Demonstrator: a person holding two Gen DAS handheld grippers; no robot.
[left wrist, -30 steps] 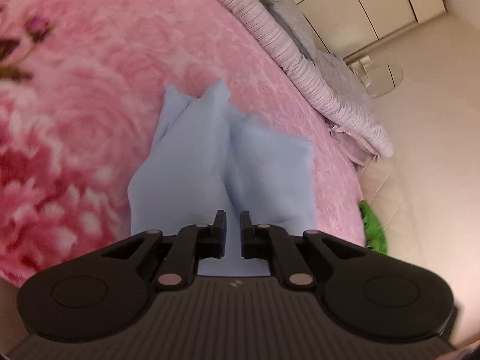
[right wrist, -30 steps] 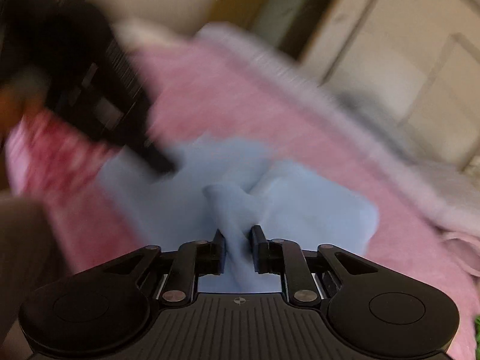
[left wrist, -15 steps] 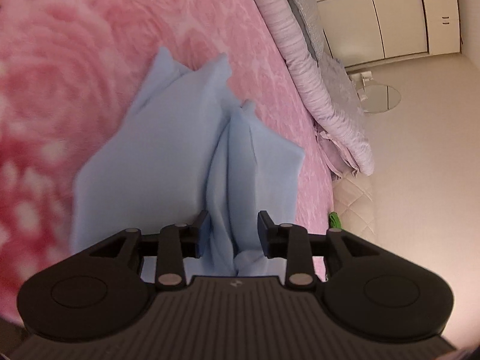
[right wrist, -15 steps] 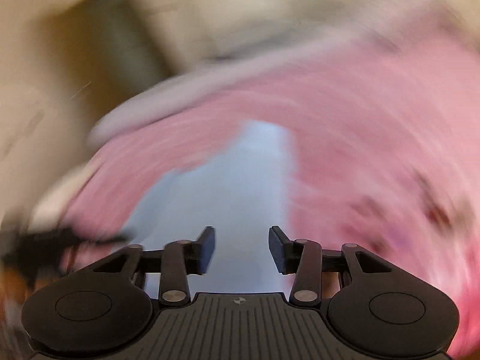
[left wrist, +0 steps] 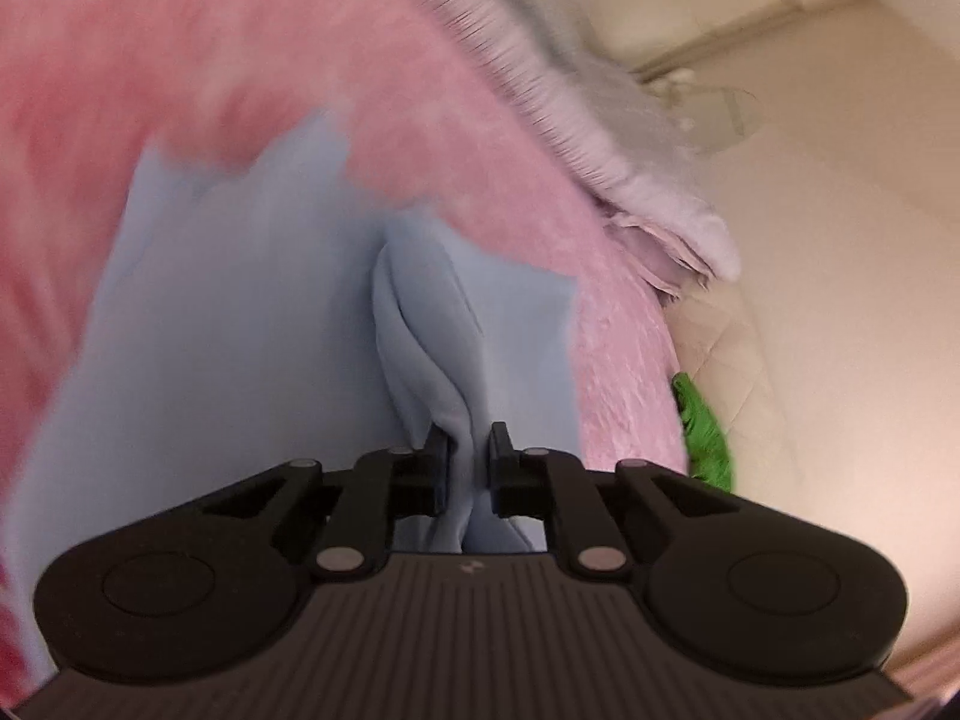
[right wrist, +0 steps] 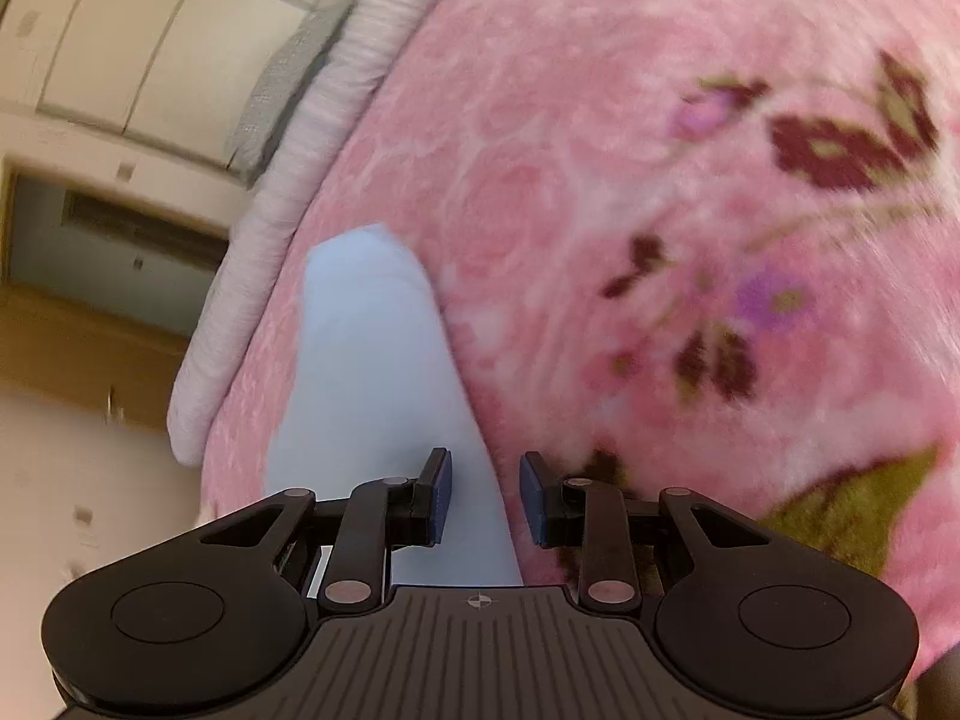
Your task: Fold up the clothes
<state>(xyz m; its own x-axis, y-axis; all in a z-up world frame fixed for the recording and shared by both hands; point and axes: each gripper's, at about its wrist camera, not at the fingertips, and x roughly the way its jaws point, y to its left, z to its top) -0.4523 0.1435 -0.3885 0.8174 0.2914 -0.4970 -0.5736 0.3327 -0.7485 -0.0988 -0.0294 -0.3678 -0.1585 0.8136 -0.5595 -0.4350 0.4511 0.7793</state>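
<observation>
Left gripper (left wrist: 469,450) pinches the soft, limp cloth (left wrist: 252,324); right gripper (right wrist: 485,483) hangs apart over its edge, the best hold.

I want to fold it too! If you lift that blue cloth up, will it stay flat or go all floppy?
Probably floppy: the blue cloth bunches into soft ridges where the left claw pinches it. It likely feels light, since that small pinch gathers it. It may cling rather than slide on the fuzzy pink blanket. The right claw is open, holding nothing.
</observation>
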